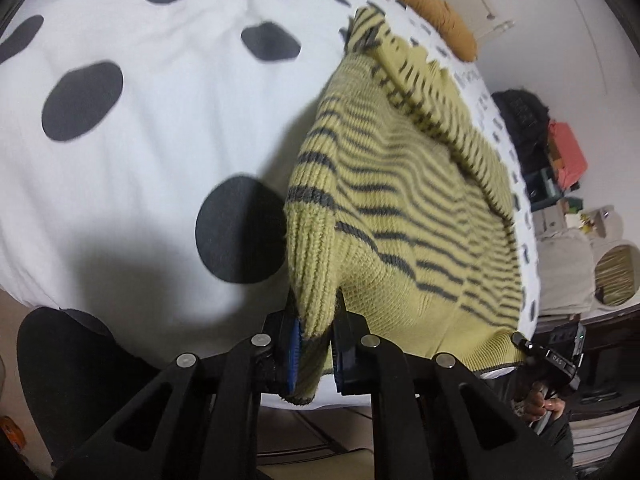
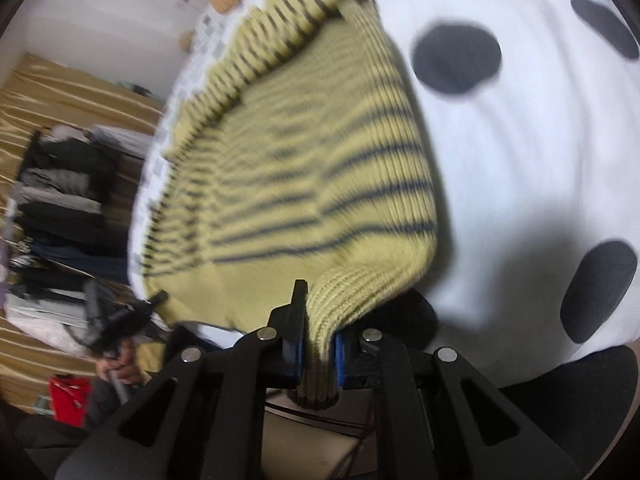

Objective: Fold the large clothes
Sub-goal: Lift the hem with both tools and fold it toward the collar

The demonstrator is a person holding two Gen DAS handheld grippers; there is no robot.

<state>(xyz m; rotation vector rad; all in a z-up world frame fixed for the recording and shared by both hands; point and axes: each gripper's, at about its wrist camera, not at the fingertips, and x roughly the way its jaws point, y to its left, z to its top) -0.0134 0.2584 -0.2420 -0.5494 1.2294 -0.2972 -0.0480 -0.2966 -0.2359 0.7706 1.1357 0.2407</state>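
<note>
A yellow knit sweater with dark stripes [image 1: 400, 208] lies on a white bed cover with large black dots [image 1: 160, 120]. My left gripper [image 1: 316, 320] is shut on the ribbed hem corner of the sweater at the bed's near edge, the knit bunched between its blue pads. In the right wrist view the same sweater [image 2: 300, 160] stretches away, and my right gripper [image 2: 318, 320] is shut on the other ribbed hem corner. The right gripper also shows at the lower right of the left wrist view [image 1: 524, 346], held by a hand.
An orange-brown pillow [image 1: 424, 4] lies at the far end of the bed. Shelves with boxes and bags [image 1: 560, 160] stand beside the bed. A rack of dark clothes [image 2: 68, 200] hangs before a golden curtain [image 2: 60, 92].
</note>
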